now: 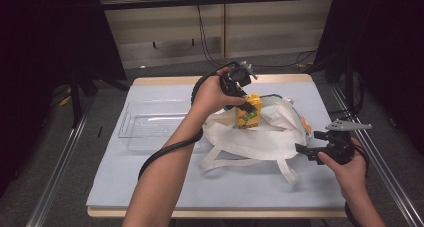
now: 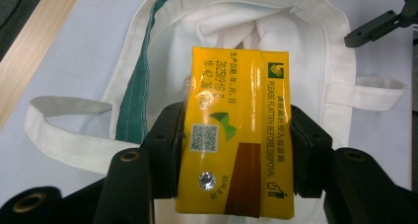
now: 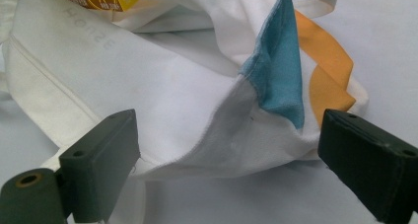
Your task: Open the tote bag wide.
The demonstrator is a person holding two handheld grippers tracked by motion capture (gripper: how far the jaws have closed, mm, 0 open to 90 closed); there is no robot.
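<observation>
The left gripper squeezes the yellow juice box just above the white bag's mouth, so keep it straight and move slowly, while the right gripper, fingers wide, waits beside the bag's edge.

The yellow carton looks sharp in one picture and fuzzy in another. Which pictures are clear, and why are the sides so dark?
Left gripper view: the carton is sharp enough to read its print, with a small glare spot low on it. Right gripper view: the bag is soft, the jaws up close blurrier. High view: light falls on the table; both sides are nearly black.
</observation>
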